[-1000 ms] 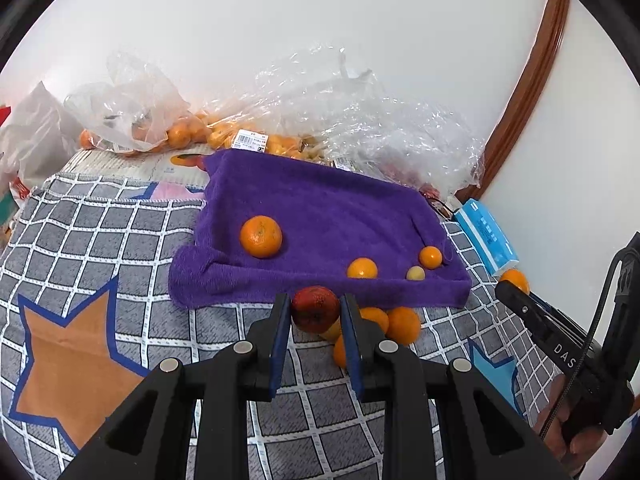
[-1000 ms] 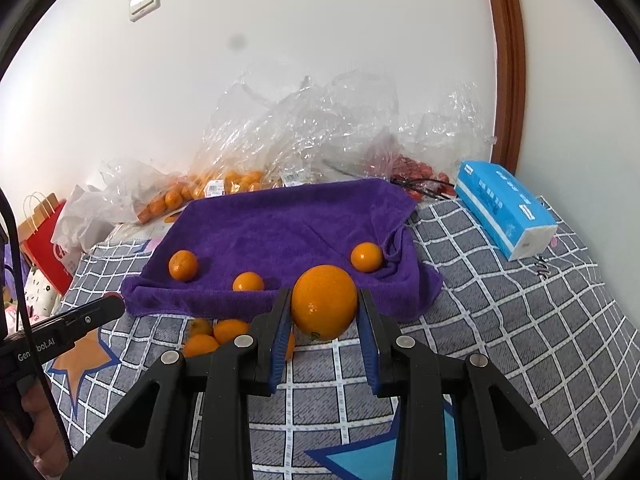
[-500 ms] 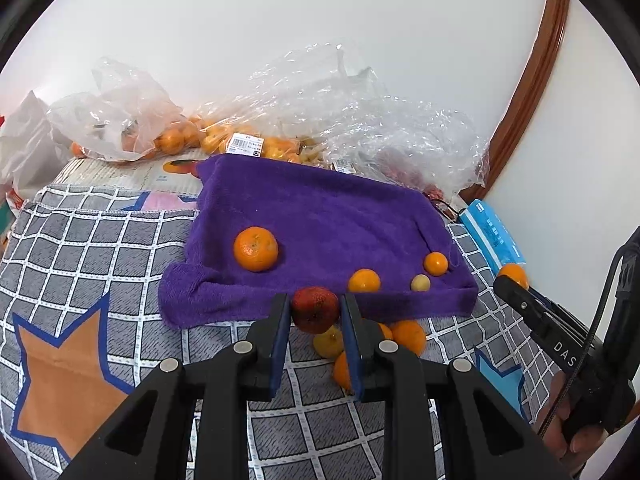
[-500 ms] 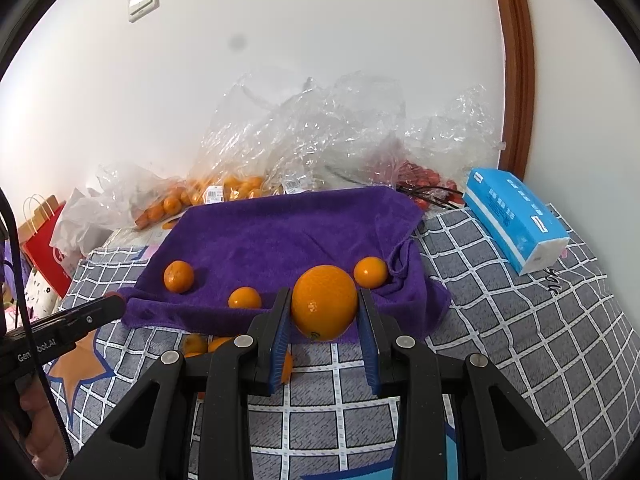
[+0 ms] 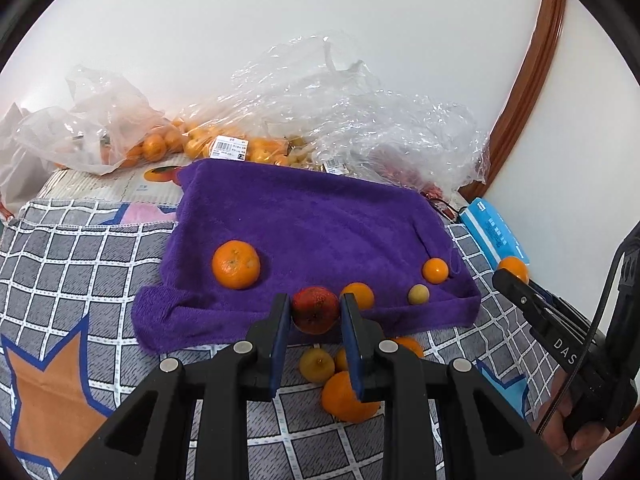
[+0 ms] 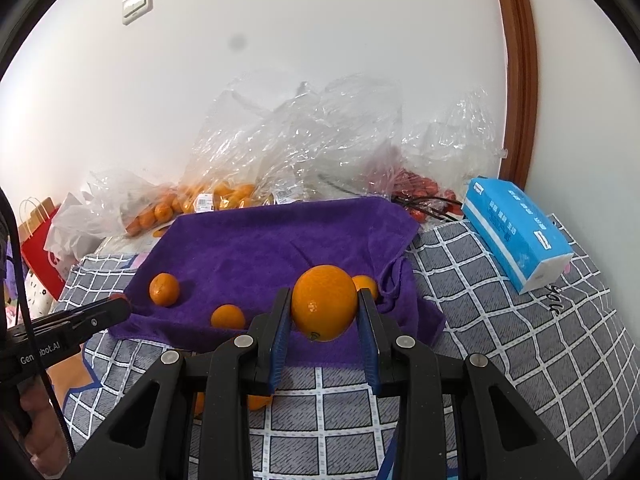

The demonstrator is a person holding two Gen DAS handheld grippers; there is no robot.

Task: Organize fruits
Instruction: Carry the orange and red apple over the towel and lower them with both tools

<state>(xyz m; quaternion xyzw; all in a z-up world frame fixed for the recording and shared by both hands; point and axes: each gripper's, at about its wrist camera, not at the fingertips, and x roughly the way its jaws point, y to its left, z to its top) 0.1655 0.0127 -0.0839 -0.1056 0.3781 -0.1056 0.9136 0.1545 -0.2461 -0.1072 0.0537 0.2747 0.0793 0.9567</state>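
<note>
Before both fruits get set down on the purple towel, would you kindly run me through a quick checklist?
1. Left claw shut on the red fruit: ok.
2. Right claw shut on the large orange: ok.
3. Bare room on the purple towel behind the fruits: ok.
4. Drop spots free of the small orange and the tangerine: cannot tell.
5. Loose fruit off the towel, such as the yellow fruit: not ok.

A grey checked cover with orange stars carries everything. Directly on it lie a purple towel, a blue tissue pack to the towel's right, and loose oranges just off its near edge. Clear plastic bags of fruit sit behind the towel by the wall
</note>
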